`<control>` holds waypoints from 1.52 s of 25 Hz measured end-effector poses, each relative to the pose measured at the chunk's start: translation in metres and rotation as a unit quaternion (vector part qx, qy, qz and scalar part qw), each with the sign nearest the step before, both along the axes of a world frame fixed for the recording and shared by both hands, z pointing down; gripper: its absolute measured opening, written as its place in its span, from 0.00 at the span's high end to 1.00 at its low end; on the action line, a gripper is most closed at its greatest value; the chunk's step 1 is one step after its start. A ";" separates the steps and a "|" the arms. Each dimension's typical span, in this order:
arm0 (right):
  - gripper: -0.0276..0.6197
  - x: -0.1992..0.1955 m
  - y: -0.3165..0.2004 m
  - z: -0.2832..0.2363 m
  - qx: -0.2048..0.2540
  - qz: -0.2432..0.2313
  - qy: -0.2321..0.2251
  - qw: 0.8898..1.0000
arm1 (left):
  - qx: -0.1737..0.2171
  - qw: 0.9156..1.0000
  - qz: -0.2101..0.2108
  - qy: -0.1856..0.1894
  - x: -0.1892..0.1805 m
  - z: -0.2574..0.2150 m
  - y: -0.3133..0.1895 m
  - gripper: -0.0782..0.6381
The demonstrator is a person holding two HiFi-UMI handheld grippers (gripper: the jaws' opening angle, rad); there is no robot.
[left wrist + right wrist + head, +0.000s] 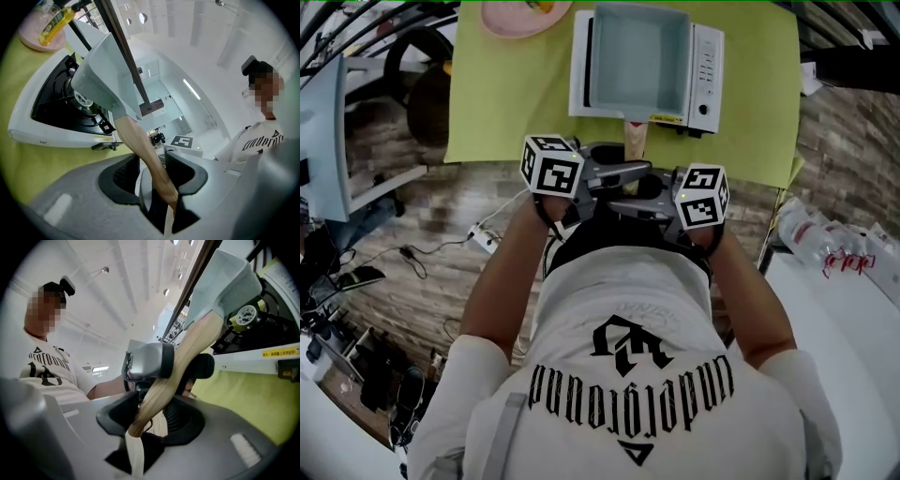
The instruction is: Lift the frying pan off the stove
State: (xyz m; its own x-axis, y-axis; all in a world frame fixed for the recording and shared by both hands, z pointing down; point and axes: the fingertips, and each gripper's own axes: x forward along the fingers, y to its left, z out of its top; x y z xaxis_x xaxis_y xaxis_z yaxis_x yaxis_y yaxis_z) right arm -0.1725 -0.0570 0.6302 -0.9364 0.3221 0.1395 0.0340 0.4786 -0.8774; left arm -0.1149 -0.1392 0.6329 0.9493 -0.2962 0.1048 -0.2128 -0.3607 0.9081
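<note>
A square pale grey-blue frying pan (639, 56) hangs over the white portable stove (705, 66) on a yellow-green cloth. Its wooden handle (636, 139) points toward me. Both grippers hold that handle. My left gripper (623, 173) is shut on it from the left, my right gripper (645, 202) from the right, just behind. In the left gripper view the pan (101, 70) is tilted above the burner (82, 101), and the handle (145, 150) runs down between the jaws of the left gripper (154, 176). In the right gripper view the handle (178, 366) ends between the jaws of the right gripper (150, 418).
A pink plate (520, 14) with a yellow item sits on the cloth, left of the stove. The table's near edge lies just ahead of the grippers. A power strip and cable (483, 239) lie on the floor at left. A white table with plastic packs (825, 244) stands at right.
</note>
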 end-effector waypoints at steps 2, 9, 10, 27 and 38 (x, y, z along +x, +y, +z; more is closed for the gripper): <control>0.70 -0.002 0.003 -0.010 0.010 0.001 -0.003 1.000 | 0.011 1.000 0.001 0.001 -0.002 -0.011 0.003 0.63; 0.71 -0.009 0.020 -0.043 0.032 0.006 -0.012 0.999 | 0.042 0.999 0.012 -0.006 -0.007 -0.049 0.021 0.63; 0.71 -0.011 0.022 -0.048 0.035 0.006 -0.013 0.999 | 0.046 0.999 0.015 -0.007 -0.008 -0.054 0.023 0.62; 0.71 -0.001 0.058 -0.101 0.086 0.005 -0.028 0.996 | 0.097 0.995 0.029 -0.023 0.004 -0.113 0.061 0.62; 0.70 0.072 0.097 -0.117 0.079 -0.015 -0.039 0.996 | 0.092 0.995 0.004 -0.025 0.074 -0.128 0.096 0.62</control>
State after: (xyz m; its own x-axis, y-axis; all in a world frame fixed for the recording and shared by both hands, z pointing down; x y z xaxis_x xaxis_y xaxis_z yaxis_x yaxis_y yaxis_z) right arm -0.1006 0.0397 0.5127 -0.9368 0.3297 0.1175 0.1158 0.6089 -0.7847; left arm -0.0410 -0.0429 0.5054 0.9469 -0.3068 0.0967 -0.2523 -0.5219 0.8149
